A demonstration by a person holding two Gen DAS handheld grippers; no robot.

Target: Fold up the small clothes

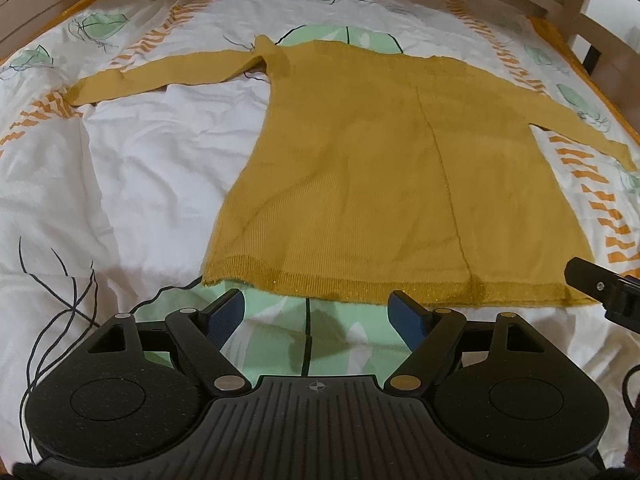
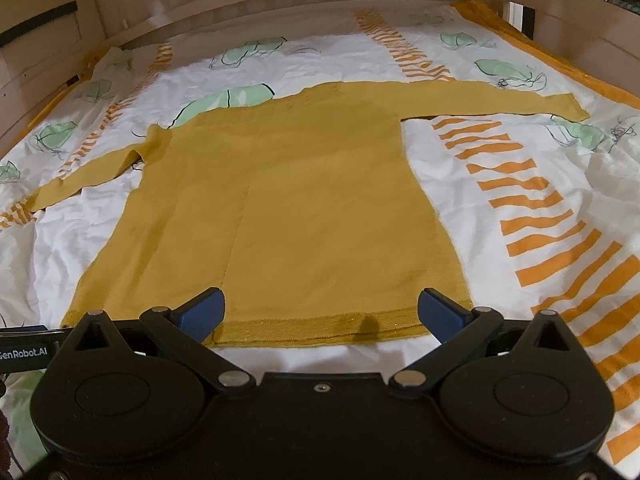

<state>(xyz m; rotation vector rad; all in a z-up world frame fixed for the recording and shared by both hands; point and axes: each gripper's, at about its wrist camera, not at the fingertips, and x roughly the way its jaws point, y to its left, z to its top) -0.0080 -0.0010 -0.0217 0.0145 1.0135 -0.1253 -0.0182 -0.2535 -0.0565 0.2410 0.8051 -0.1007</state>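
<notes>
I am looking down along both tools at a mustard-yellow long-sleeved knit top [image 2: 288, 208] spread flat on a bed, on a white bedsheet [image 2: 500, 148] printed with green leaves and orange stripes. Its body faces me with the ribbed hem [image 2: 320, 326] nearest, and both sleeves are stretched out sideways. The left sleeve [image 1: 160, 74] has a small kink near the shoulder, where fabric stands up in a fold.

My left tool [image 1: 316, 312] hangs just short of the hem over a green leaf print, jaws wide apart and holding nothing. My right tool [image 2: 320, 312] sits over the hem near the right corner, jaws also spread wide and empty; I cannot tell whether its pads touch the cloth.

No fold looks started yet. To do this well, I judge each tool should pinch one hem corner through both layers, lift evenly and keep the edge taut, so the knit does not bunch. The kinked sleeve probably wants flattening too.
</notes>
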